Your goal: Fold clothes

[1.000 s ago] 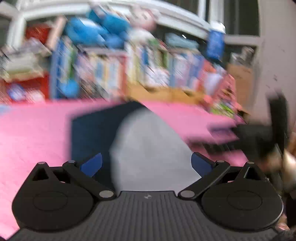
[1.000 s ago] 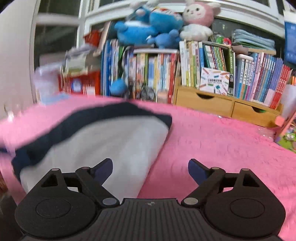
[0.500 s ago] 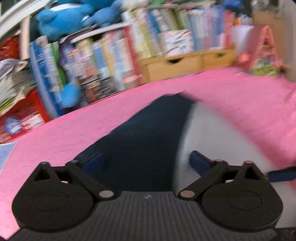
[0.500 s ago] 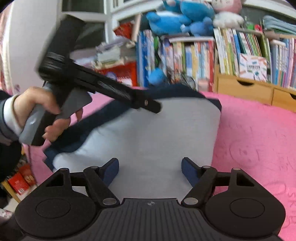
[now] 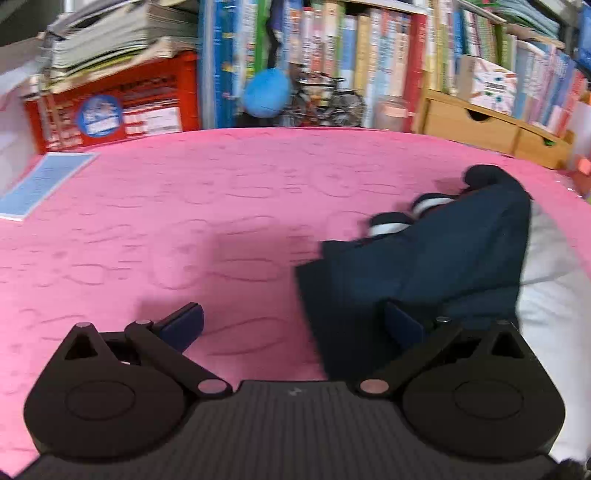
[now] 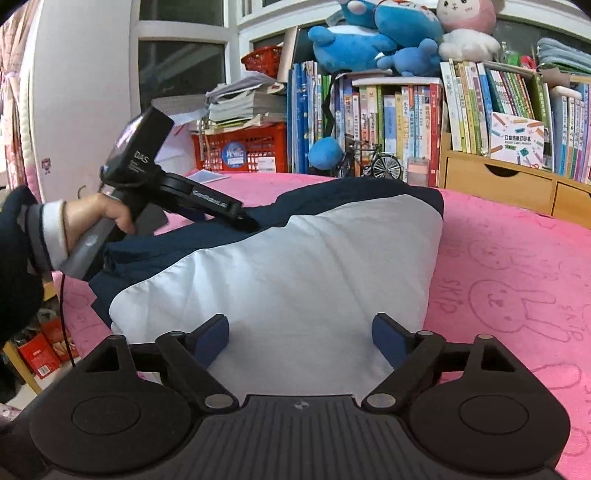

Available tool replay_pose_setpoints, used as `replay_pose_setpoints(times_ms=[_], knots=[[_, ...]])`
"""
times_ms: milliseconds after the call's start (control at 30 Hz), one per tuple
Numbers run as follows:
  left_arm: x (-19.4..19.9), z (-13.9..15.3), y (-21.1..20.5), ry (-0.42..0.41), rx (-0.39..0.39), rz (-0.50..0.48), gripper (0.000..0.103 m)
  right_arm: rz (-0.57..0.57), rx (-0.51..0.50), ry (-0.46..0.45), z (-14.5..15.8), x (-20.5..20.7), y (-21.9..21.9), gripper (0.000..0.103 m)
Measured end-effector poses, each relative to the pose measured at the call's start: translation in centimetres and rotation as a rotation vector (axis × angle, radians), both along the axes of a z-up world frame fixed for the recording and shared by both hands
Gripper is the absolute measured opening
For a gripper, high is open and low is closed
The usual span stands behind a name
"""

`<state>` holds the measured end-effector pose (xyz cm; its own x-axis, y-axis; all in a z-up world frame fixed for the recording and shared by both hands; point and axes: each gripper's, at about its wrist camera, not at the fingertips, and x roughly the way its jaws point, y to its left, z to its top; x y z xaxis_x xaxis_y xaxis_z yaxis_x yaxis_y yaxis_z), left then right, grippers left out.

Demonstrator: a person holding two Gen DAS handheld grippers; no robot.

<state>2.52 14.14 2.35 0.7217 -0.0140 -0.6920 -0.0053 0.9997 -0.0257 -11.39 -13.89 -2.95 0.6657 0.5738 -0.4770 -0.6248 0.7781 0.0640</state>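
Observation:
A folded navy and white garment (image 6: 295, 258) lies on the pink cover (image 6: 517, 266). In the right wrist view the white panel faces me, with navy along its far and left edges. My right gripper (image 6: 300, 334) is open just above the garment's near edge. My left gripper (image 5: 291, 321) is open, with its right finger over the navy part (image 5: 424, 266) and its left finger over bare cover. The left gripper also shows in the right wrist view (image 6: 247, 221), its tip resting over the garment's navy left edge.
Books (image 6: 388, 122), a red crate (image 6: 243, 147), a wooden drawer unit (image 6: 495, 184) and plush toys (image 6: 388, 33) line the far edge. A blue booklet (image 5: 44, 184) lies on the cover at the left. Bare pink cover (image 5: 166, 229) spreads left of the garment.
My left gripper has swung left, so the garment now sits at the right of its view. My right gripper has moved in over the garment's white panel.

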Motion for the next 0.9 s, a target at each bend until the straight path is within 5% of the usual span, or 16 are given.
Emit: replay_pose_setpoints(times_ms=[100,233,333,500,700,900], knots=[[-1.2,1.2,2.3,0.030,-0.151,0.009,0.103,-0.014,-0.025,-0.009,0.1,-0.4,0.2,0.096],[-3.0,1.3,6.1,0.078,-0.527,-0.030,0.103,-0.093,-0.025,-0.010,0.8,-1.1,-1.5,0.103],[-2.4,0.3,8.1,0.095,-0.712,-0.024,0.103,-0.157,0.035,0.017,1.6,-0.7,-4.0,0.103],[-0.6,-0.3,7.4,0.088,-0.750,-0.037,0.103,-0.319,0.258,0.188,2.9,2.0,-9.7,0.103],[-1.2,-0.4,6.5,0.137,-0.776,-0.108,0.103,-0.299,0.518,0.300,2.9,1.5,-13.9,0.103],[-3.9,-0.7,7.7,0.146,-0.804,-0.147,0.103,-0.096,0.150,0.022,4.0,-4.4,-4.3,0.103]])
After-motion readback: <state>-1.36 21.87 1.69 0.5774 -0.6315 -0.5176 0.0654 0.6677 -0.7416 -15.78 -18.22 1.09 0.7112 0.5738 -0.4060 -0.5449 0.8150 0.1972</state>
